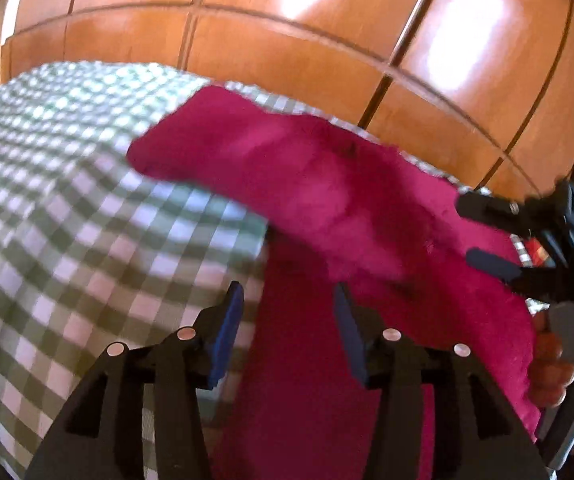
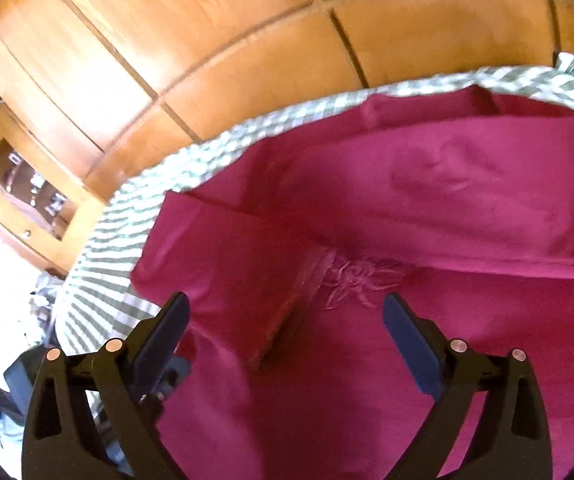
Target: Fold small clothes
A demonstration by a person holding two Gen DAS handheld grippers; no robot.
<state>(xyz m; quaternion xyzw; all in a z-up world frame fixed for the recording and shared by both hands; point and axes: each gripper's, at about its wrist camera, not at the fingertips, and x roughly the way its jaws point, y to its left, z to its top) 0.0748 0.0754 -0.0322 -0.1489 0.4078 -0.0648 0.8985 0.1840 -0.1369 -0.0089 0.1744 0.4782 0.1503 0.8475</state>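
since the magenta garment (image 2: pixel 367 208) lies spread on the checked bedcover (image 1: pixel 67 208), it looks light, soft and floppy, likely to sag and slide; my left gripper (image 1: pixel 289 320) stands part open over its fold, pinching nothing; my right gripper (image 2: pixel 287 320) gapes wide, empty; i would pinch a hemmed edge at twelve o'clock, near the embroidery (image 2: pixel 351 280).

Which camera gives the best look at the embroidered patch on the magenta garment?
The right wrist view: the pale embroidered patch on the magenta garment lies just ahead of the open right gripper. The left wrist view shows only blurred magenta folds, no embroidery.
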